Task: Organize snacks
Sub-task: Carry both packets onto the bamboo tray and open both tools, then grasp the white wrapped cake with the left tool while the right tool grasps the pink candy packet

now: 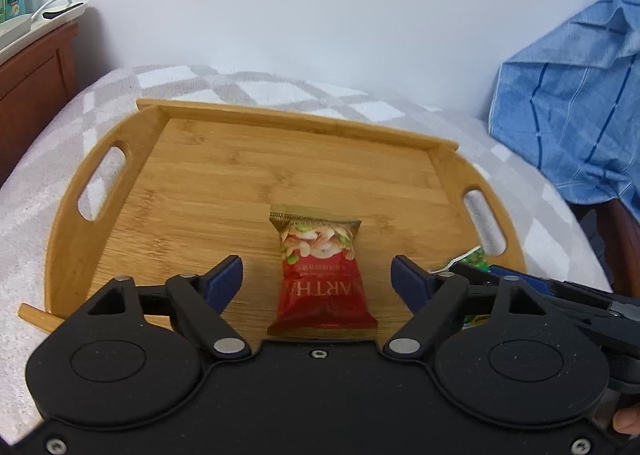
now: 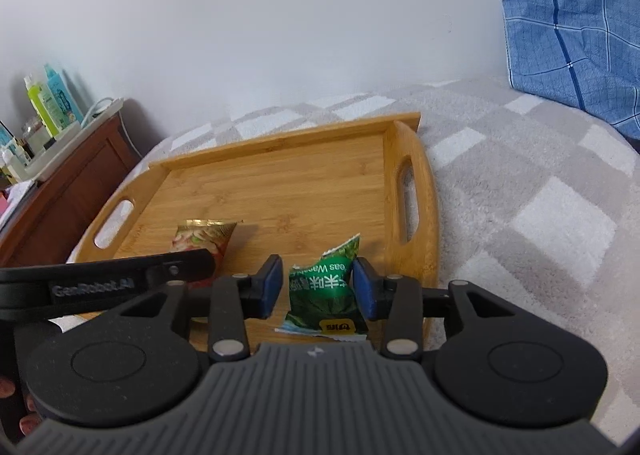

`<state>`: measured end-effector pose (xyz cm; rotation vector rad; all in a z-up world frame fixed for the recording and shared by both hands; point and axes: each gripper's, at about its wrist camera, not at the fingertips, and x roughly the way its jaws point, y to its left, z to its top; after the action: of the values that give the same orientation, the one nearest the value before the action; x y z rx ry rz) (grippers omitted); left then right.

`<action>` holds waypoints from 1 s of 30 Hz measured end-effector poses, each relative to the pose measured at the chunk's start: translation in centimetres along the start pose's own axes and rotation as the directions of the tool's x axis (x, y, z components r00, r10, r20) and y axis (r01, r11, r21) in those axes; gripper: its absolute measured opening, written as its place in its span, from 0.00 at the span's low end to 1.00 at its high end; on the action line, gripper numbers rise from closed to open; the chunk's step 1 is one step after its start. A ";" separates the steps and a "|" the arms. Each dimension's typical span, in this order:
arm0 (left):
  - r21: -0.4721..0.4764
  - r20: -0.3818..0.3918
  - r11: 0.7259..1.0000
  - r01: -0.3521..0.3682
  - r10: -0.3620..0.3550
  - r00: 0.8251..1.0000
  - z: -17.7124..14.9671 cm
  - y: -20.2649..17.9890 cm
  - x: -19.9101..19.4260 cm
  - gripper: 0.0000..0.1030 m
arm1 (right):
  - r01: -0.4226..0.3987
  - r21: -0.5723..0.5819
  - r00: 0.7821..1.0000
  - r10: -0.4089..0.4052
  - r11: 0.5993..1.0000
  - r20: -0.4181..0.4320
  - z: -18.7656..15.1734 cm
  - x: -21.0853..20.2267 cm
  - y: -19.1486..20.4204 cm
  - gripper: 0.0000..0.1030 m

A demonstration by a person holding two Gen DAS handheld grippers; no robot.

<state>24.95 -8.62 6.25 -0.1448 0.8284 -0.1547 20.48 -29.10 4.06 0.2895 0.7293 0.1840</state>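
A red nut snack packet (image 1: 322, 275) lies flat on the wooden tray (image 1: 224, 191), near its front edge. My left gripper (image 1: 318, 279) is open, its blue pads apart on either side of the packet without touching it. The red packet also shows in the right wrist view (image 2: 202, 239), partly hidden by the left gripper's finger. My right gripper (image 2: 318, 289) is shut on a green pea snack packet (image 2: 326, 295), held over the tray (image 2: 280, 183) near its front right corner. A corner of the green packet (image 1: 474, 257) shows in the left wrist view.
The tray rests on a grey-and-white checked blanket (image 2: 540, 215). A blue checked cloth (image 1: 572, 127) hangs at the right. A wooden cabinet (image 2: 68, 183) with bottles (image 2: 48, 103) stands at the left against the white wall.
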 end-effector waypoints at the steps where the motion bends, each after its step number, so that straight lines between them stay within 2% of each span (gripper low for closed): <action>1: 0.002 0.007 1.000 0.001 -0.001 1.000 0.1 0.1 -0.4 0.81 | -0.002 0.000 1.000 0.002 1.000 0.004 0.0 -0.1 0.0 0.60; 14: 0.060 0.085 0.997 -0.038 0.033 0.996 -0.7 0.4 -5.7 0.92 | -0.036 -0.033 0.998 0.038 0.999 0.057 -1.2 -2.8 1.4 0.64; 24: 0.088 0.117 0.996 -0.025 0.014 0.993 -3.6 1.0 -10.0 0.94 | -0.066 -0.019 0.991 0.067 0.998 0.119 -3.2 -6.4 1.4 0.69; 30: 0.070 0.135 0.997 -0.009 -0.001 0.991 -5.7 1.3 -12.0 0.95 | -0.041 -0.025 0.989 0.045 0.999 0.144 -4.4 -7.4 1.5 0.70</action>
<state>12.79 -5.37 10.85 -0.0858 0.6878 -0.1686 11.99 -28.77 6.08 0.2943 0.5772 0.2097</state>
